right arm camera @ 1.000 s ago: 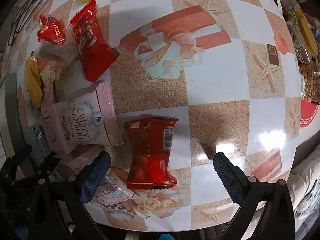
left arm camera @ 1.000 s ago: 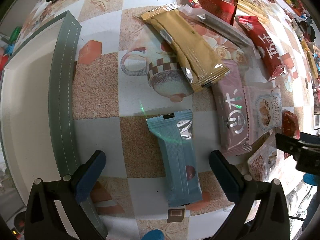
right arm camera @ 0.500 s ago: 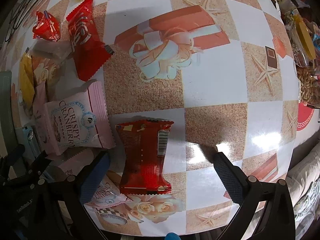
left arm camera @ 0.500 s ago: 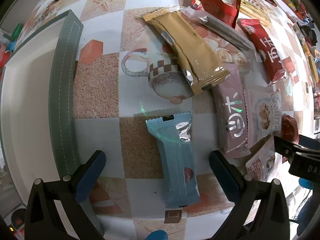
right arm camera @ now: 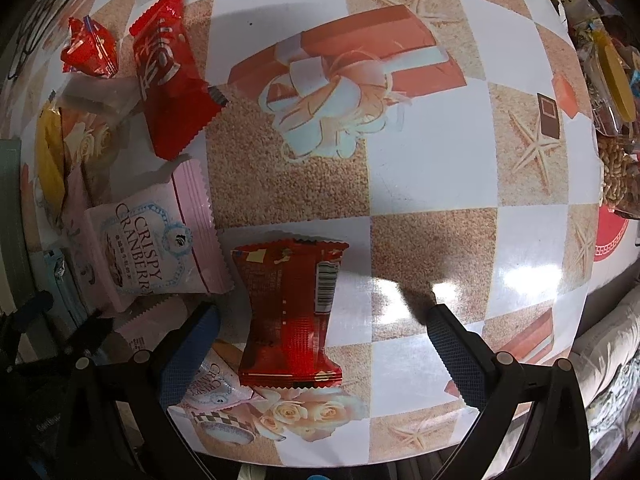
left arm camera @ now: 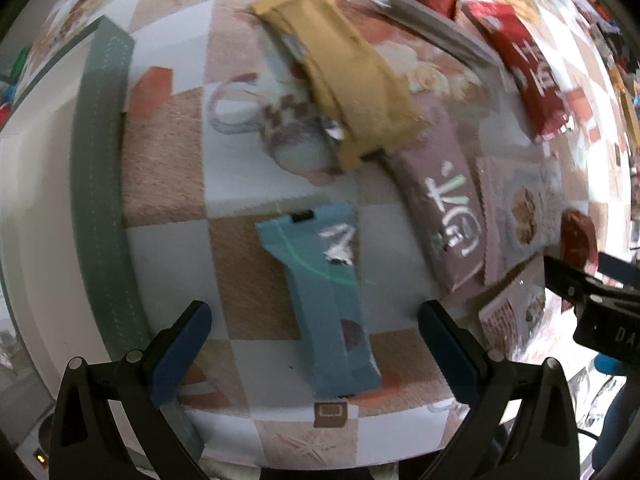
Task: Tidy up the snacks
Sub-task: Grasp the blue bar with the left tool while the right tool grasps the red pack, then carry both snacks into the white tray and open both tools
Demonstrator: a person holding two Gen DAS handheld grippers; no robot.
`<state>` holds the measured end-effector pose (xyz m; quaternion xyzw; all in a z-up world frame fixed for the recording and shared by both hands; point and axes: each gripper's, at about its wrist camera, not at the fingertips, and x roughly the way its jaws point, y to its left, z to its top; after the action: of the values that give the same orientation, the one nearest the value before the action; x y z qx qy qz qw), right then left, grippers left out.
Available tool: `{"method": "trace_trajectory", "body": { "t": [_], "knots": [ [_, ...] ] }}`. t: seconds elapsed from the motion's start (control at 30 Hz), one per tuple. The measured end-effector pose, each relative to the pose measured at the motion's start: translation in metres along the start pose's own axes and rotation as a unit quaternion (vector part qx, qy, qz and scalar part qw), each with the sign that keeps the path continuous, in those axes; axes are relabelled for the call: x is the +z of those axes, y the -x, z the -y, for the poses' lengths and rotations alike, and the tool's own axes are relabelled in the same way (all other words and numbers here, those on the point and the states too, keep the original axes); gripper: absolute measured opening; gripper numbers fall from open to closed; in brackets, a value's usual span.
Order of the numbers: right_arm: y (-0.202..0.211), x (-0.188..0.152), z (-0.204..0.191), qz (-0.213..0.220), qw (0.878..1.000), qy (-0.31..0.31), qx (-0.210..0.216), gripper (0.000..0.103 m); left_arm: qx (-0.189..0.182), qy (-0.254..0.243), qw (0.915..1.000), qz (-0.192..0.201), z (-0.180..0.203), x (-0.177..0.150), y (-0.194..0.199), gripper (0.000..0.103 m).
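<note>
Lower centre of both views | your left tool (left arm camera: 310,338) wide over blue packet (left arm camera: 326,300), right tool (right arm camera: 320,344) wide over red packet (right arm camera: 290,314) | risk: nearby pink packet (right arm camera: 160,248) snags.

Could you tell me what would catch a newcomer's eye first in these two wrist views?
Probably the red snack packet lying barcode-up between the open right gripper fingers, beside a pink Crispy Cranberry pouch. In the left view, a teal wrapper lies between the open left gripper fingers, with a mustard-yellow packet beyond it.
</note>
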<state>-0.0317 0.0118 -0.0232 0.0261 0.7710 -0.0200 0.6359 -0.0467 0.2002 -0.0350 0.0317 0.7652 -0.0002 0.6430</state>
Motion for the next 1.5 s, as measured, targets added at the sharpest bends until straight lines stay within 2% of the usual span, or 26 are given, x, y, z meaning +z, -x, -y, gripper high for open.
{"method": "trace_trajectory", "body": {
  "t": [0.2, 0.27, 0.33, 0.37, 0.43, 0.47, 0.5, 0.53, 0.63, 0.9, 1.07, 1.1, 1.3, 1.5],
  "knots": [
    [0.002, 0.004, 0.003, -0.001, 1.000, 0.000, -0.004, 0.101, -0.002, -0.001, 1.0000, 0.002, 0.003, 0.003, 0.004, 0.098],
    [0.005, 0.004, 0.001, 0.008, 1.000, -0.001, -0.002, 0.091, -0.002, -0.001, 1.0000, 0.006, 0.004, 0.005, 0.008, 0.093],
    [0.011, 0.005, -0.001, 0.020, 1.000, 0.009, -0.003, 0.068, -0.002, -0.006, 0.9999, 0.009, 0.007, 0.008, 0.014, 0.083],
    [0.016, 0.006, -0.003, 0.025, 1.000, 0.019, -0.003, 0.061, -0.002, -0.010, 0.9999, 0.011, 0.009, 0.010, 0.017, 0.080],
    [0.021, 0.008, -0.005, 0.029, 0.999, 0.028, -0.001, 0.040, 0.000, -0.019, 0.9997, 0.017, 0.014, 0.013, 0.023, 0.061],
    [0.022, 0.008, -0.005, 0.029, 0.999, 0.028, 0.000, 0.036, 0.002, -0.029, 0.9993, 0.025, 0.016, 0.014, 0.027, 0.053],
    [0.023, 0.009, -0.003, 0.030, 0.999, 0.025, 0.002, 0.034, 0.002, -0.040, 0.9988, 0.030, 0.019, 0.015, 0.031, 0.037],
    [0.023, 0.009, -0.002, 0.030, 0.999, 0.023, 0.005, 0.033, -0.004, -0.048, 0.9984, 0.030, 0.021, 0.017, 0.034, 0.026],
    [0.024, 0.009, 0.008, 0.025, 0.999, 0.007, 0.033, 0.030, -0.036, -0.050, 0.9977, 0.029, 0.017, 0.019, 0.042, 0.025],
    [0.041, -0.013, 0.027, 0.038, 0.997, -0.005, 0.067, 0.030, -0.046, -0.061, 0.9955, 0.057, 0.000, 0.007, 0.074, 0.025],
    [0.057, -0.030, 0.017, 0.051, 0.995, -0.007, 0.080, 0.030, -0.044, -0.083, 0.9925, 0.078, -0.002, 0.000, 0.104, 0.025],
    [0.061, -0.027, 0.015, 0.052, 0.995, -0.006, 0.081, 0.030, -0.047, -0.084, 0.9919, 0.082, -0.004, -0.011, 0.110, 0.025],
    [0.084, -0.034, -0.003, 0.063, 0.994, 0.016, 0.090, 0.030, -0.061, -0.065, 0.9911, 0.098, -0.004, -0.031, 0.133, 0.025],
    [0.103, -0.030, -0.041, 0.073, 0.991, 0.059, 0.092, 0.030, -0.068, -0.026, 0.9907, 0.115, -0.063, -0.049, 0.139, 0.025]
  ]
}}
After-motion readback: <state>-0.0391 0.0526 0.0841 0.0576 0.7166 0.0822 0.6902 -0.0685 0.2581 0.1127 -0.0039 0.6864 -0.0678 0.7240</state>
